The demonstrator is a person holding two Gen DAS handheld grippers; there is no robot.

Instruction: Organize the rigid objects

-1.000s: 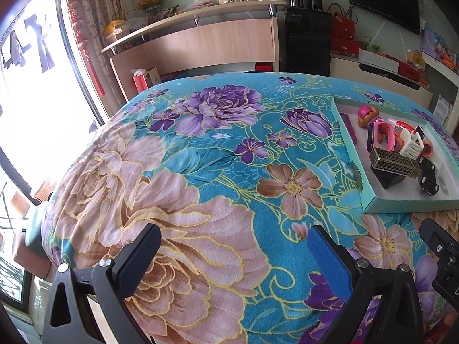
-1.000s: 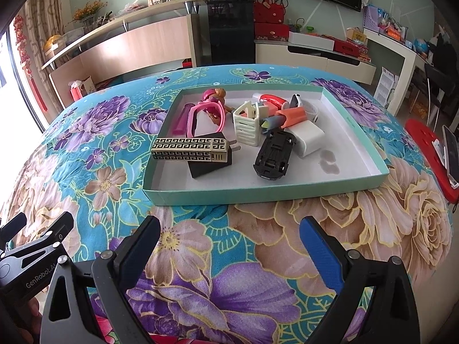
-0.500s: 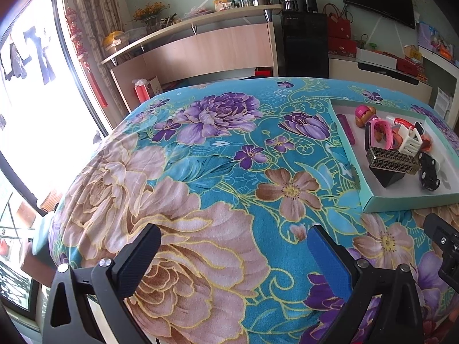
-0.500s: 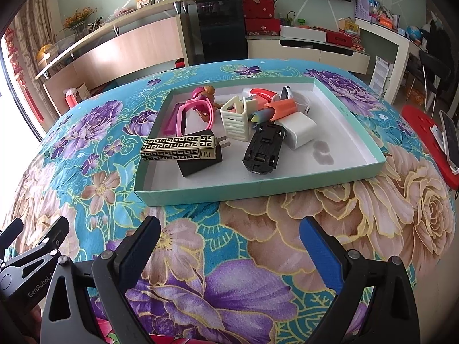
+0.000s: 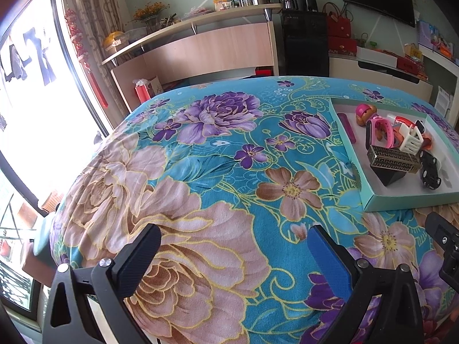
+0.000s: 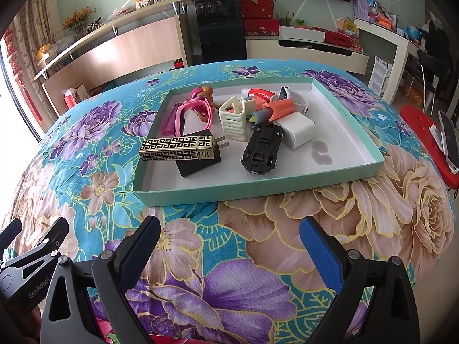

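A shallow mint-green tray [image 6: 229, 193] sits on the floral tablecloth and holds several small rigid objects: a gold-and-black patterned box [image 6: 176, 149] leaning on a black block [image 6: 198, 164], an upturned black toy car [image 6: 261, 150], a white slotted holder [image 6: 233, 119], a white charger [image 6: 298, 129], a pink band [image 6: 195, 111] and an orange marker [image 6: 279, 106]. The tray also shows in the left wrist view [image 5: 401, 199]. My right gripper [image 6: 229, 240] is open and empty, just short of the tray's near edge. My left gripper [image 5: 233, 246] is open and empty over bare cloth, left of the tray.
The table's rounded edge [image 5: 94, 154] drops off at the left toward a bright window. A long wooden shelf unit [image 6: 114, 48] and a black cabinet [image 6: 221, 25] stand behind the table. A red stool [image 6: 424, 140] with a phone sits to the right.
Both grippers have drawn back slightly from the table, so the tray looks a little farther and smaller. Jaws stayed open. Nothing in the tray moved.
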